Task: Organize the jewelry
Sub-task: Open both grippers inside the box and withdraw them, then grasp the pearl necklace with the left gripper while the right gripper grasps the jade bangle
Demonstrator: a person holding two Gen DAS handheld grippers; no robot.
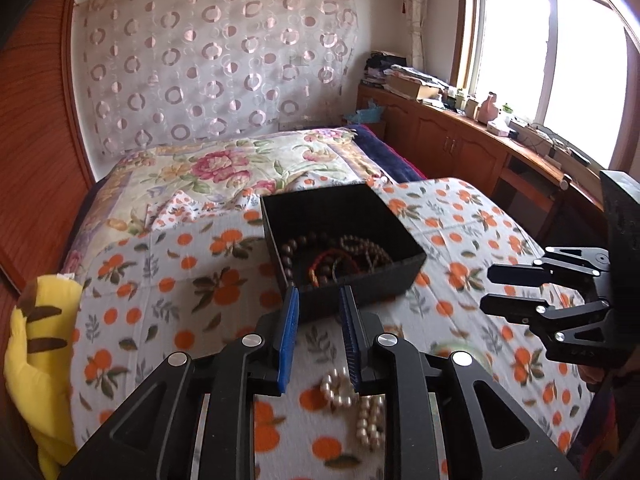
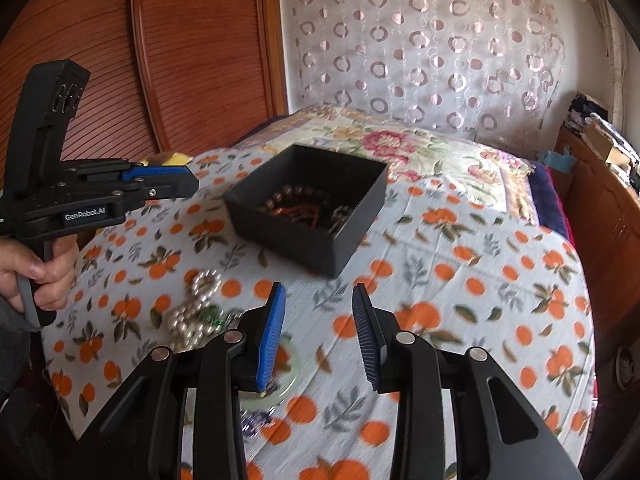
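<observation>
Resting on the orange-print blanket point(image 2: 460, 264), an open black box point(image 1: 360, 280) is seen with dark wooden bead strings point(image 1: 296, 246) and a red cord bracelet point(image 1: 332, 264) heaped inside. Nearer than the box, a pearl strand point(image 1: 340, 390) is left loose on the blanket, partly covered by the left gripper point(image 1: 319, 304), whose blue-padded jaws are parted by a narrow gap with nothing clasped between them. In front of the box in the right wrist view, the right gripper point(image 2: 319, 300) is held moderately apart and empty above a pale green bangle point(image 2: 280, 392), which is half hidden by its left finger. Beside the pearls, a small green piece point(image 2: 218, 318) is too blurred to be identified. "GenRobot.AI" is read on the left gripper's side point(image 2: 86, 214), gripped by a hand point(image 2: 38, 276). Left of the box, a yellow plush toy point(image 1: 36, 360) is cut off by the frame edge.
</observation>
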